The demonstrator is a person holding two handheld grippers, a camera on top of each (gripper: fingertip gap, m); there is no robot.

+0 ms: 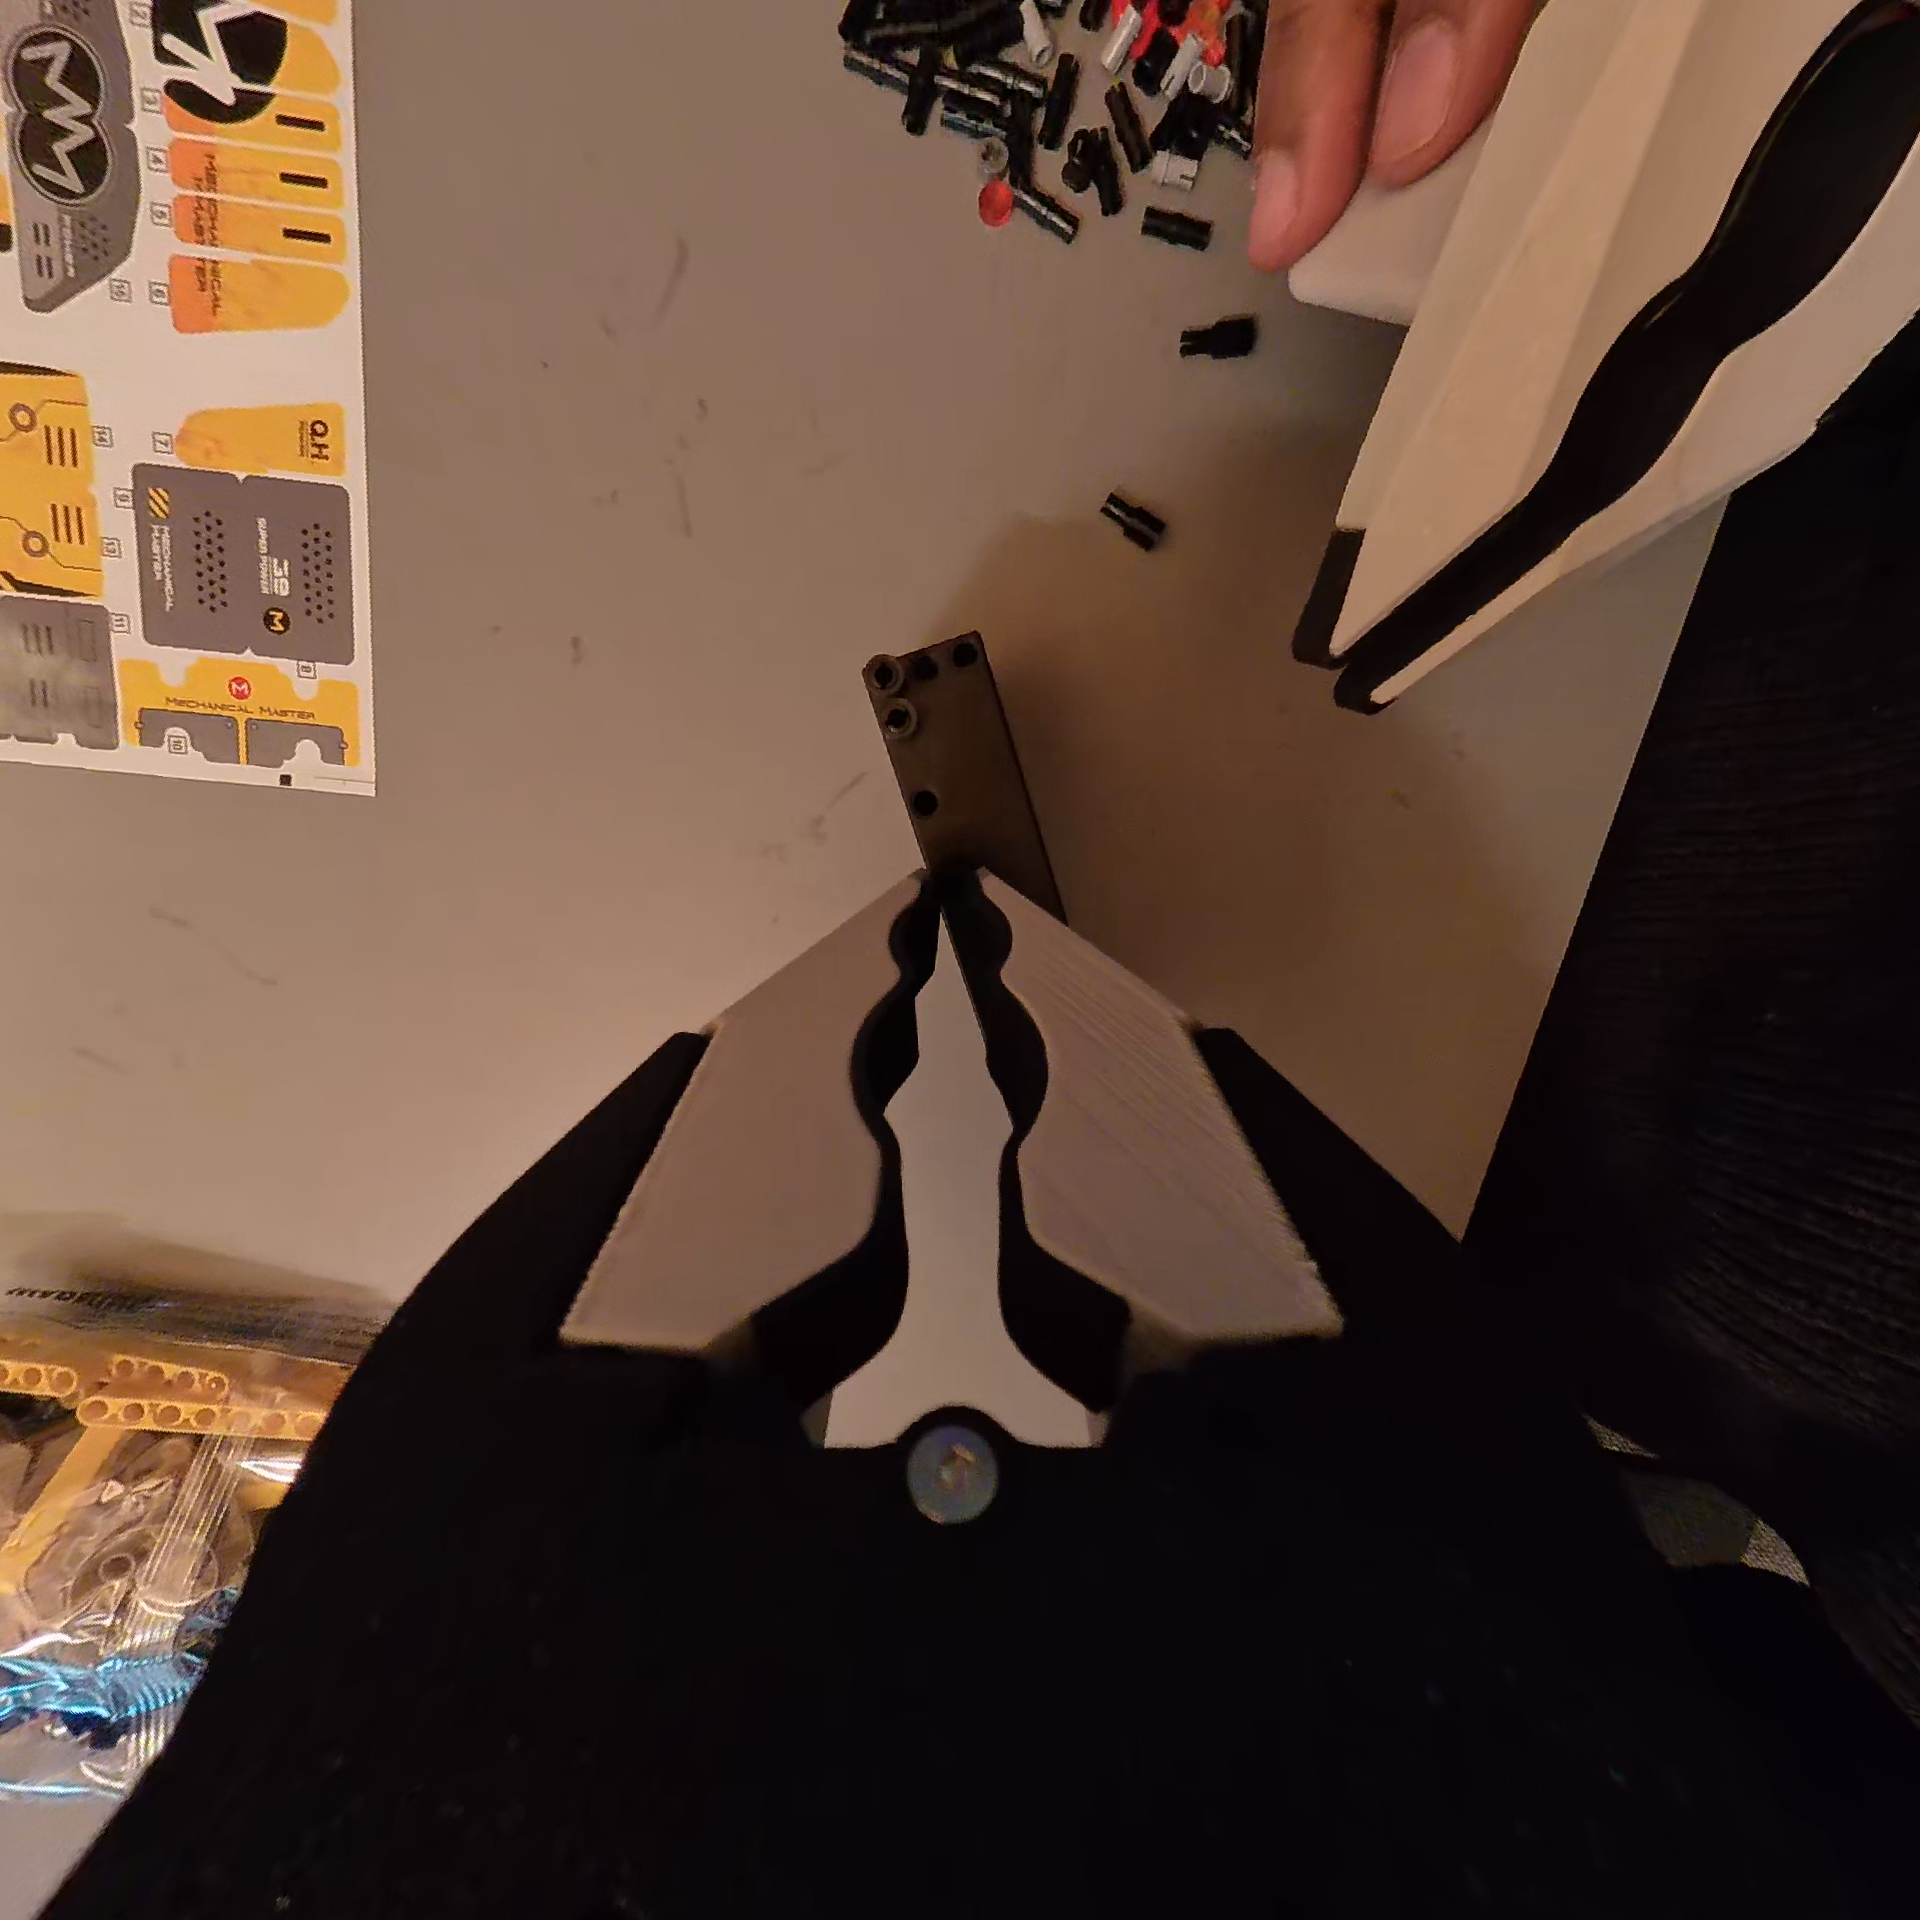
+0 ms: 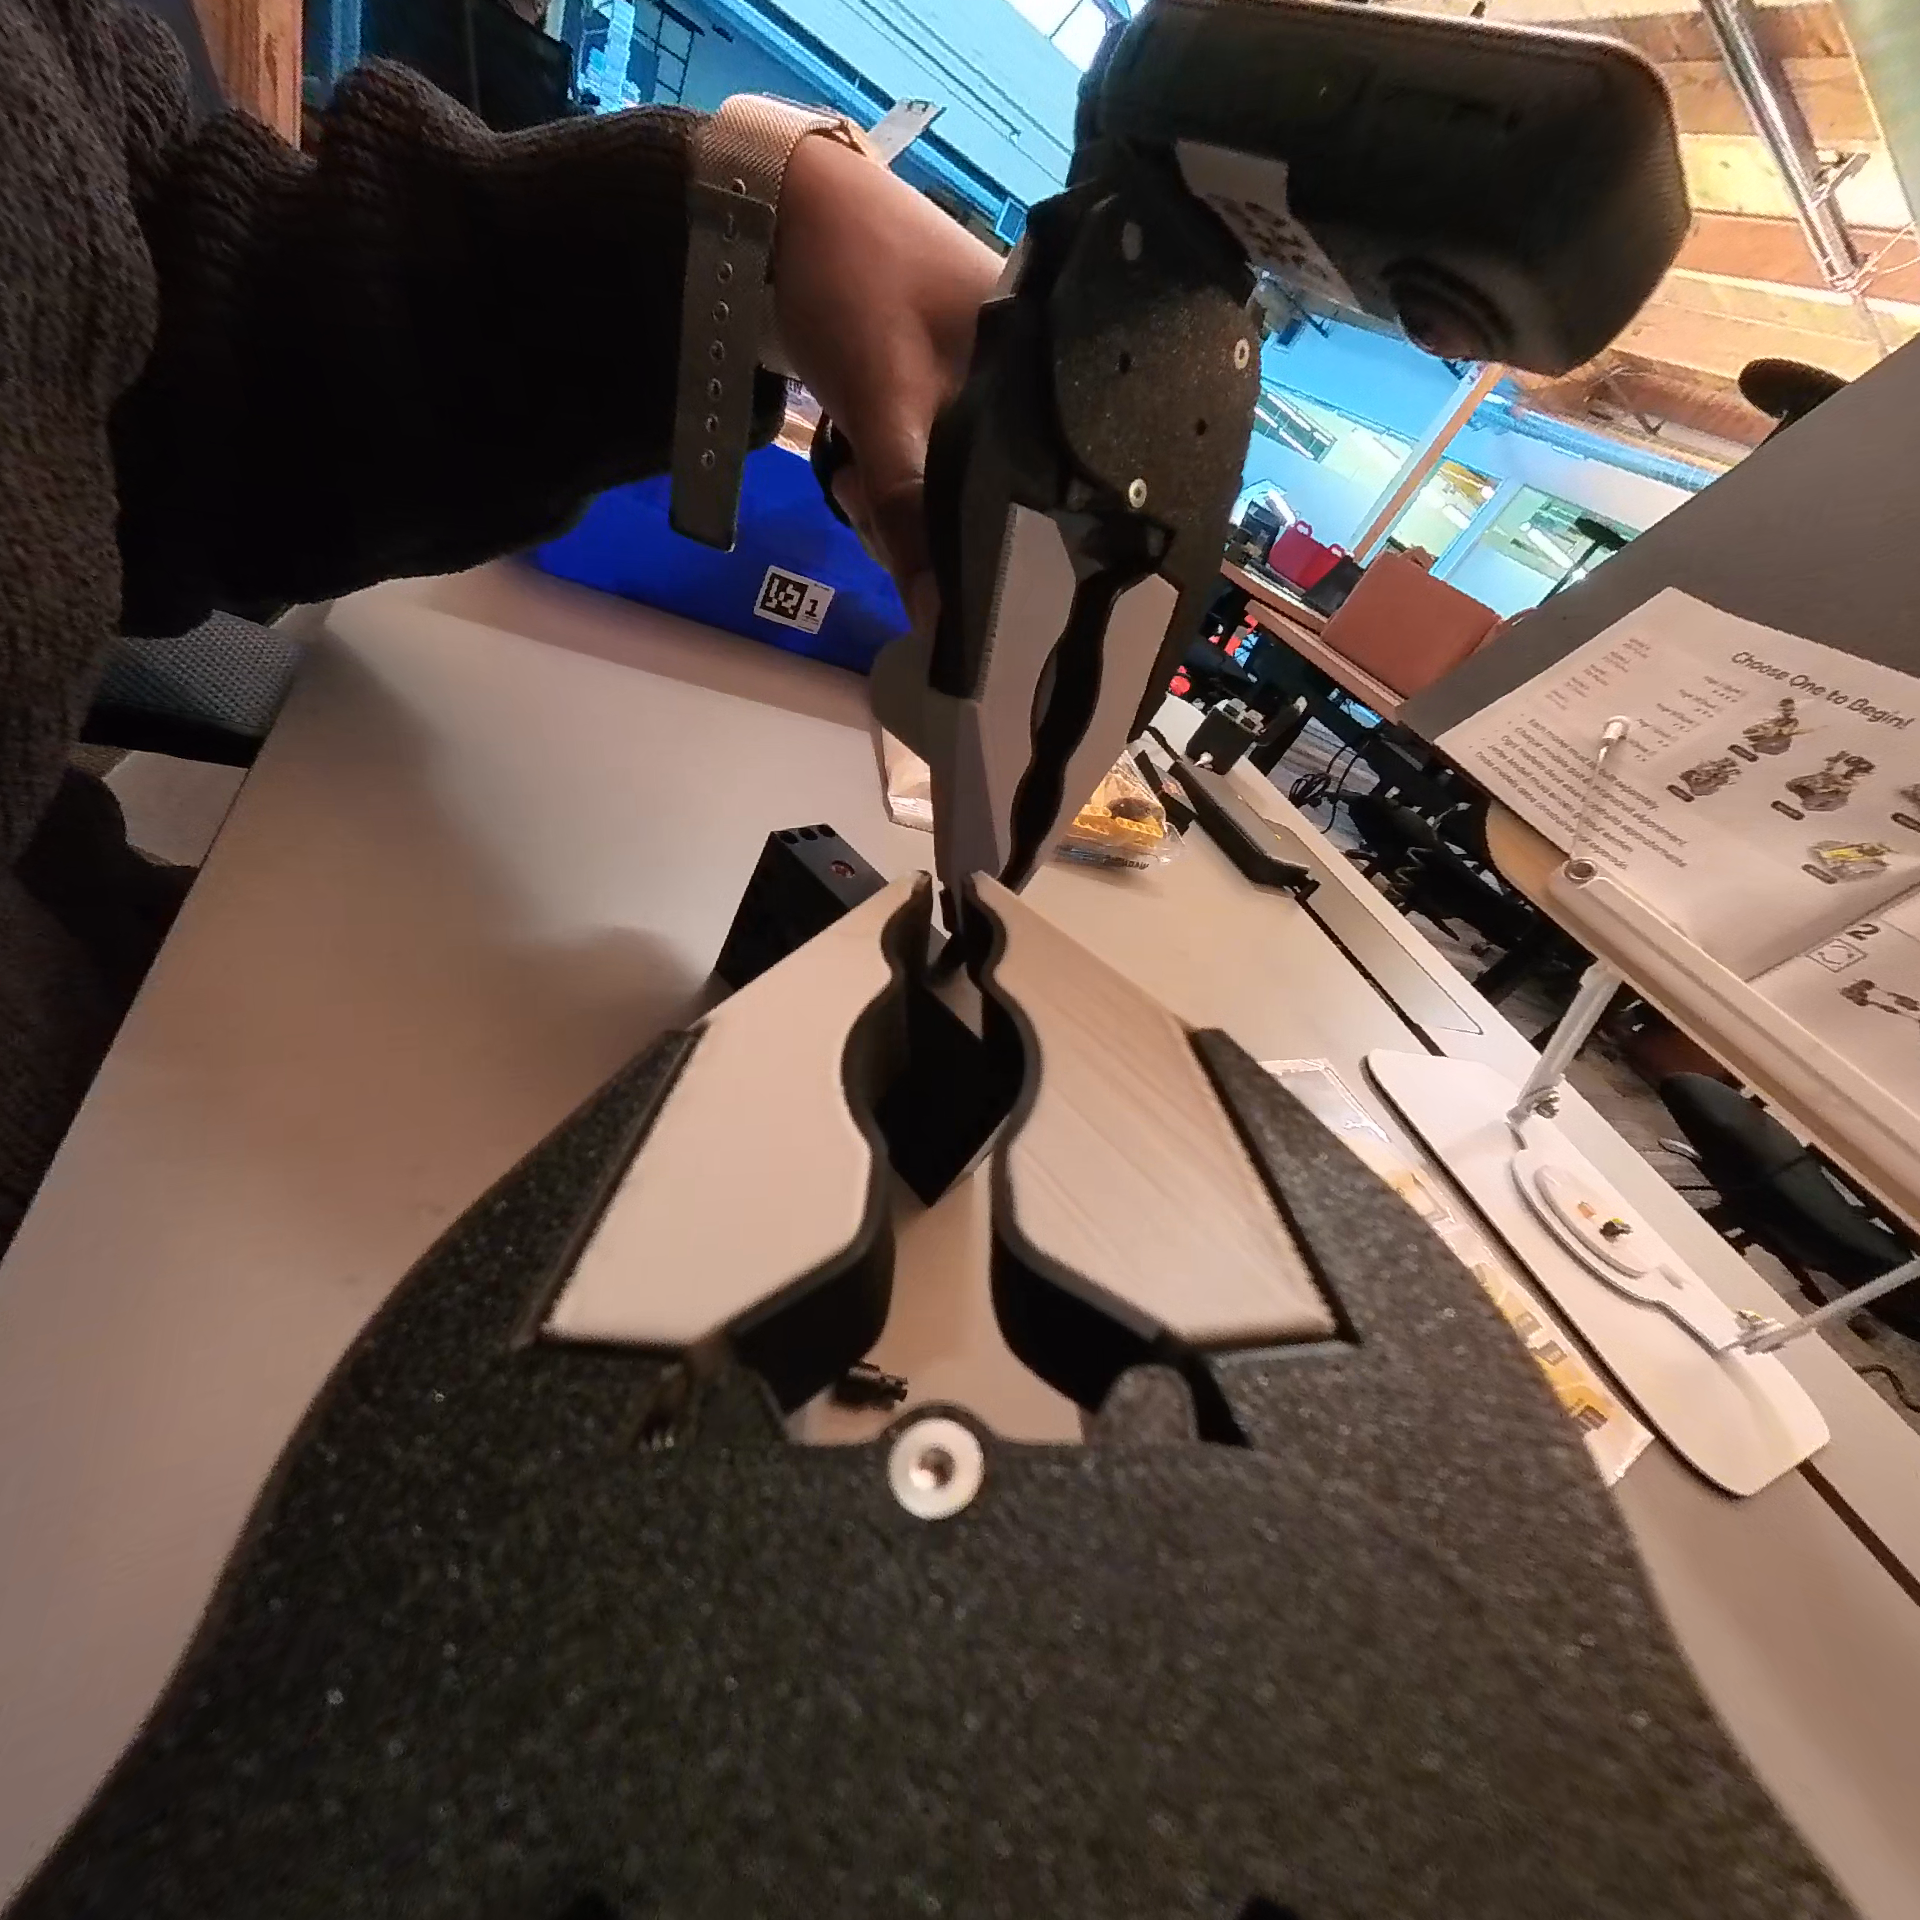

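Note:
My left gripper (image 1: 951, 883) points down at the grey table (image 1: 623, 520) and is shut on the near end of a dark grey block with round holes (image 1: 940, 748). The block stands up off the table. In the right wrist view the left gripper (image 2: 982, 868) comes down from above, and the block (image 2: 800, 894) shows just left of it. My right gripper (image 2: 951, 899) has its tips nearly together, right in front of the left gripper's tips. In the left wrist view it (image 1: 1340, 665) looks shut, to the right of the block. I cannot see anything between its tips.
A yellow and grey sticker sheet (image 1: 187, 395) lies at the left. A pile of small black, white and red pins (image 1: 1070, 94) lies at the top, with two loose black pins (image 1: 1218, 338) nearer. Bagged yellow beams (image 1: 135, 1403) lie at the lower left. An instruction booklet (image 2: 1714, 748) rests on a stand. There is about 7 centimeters between the tips of the two grippers.

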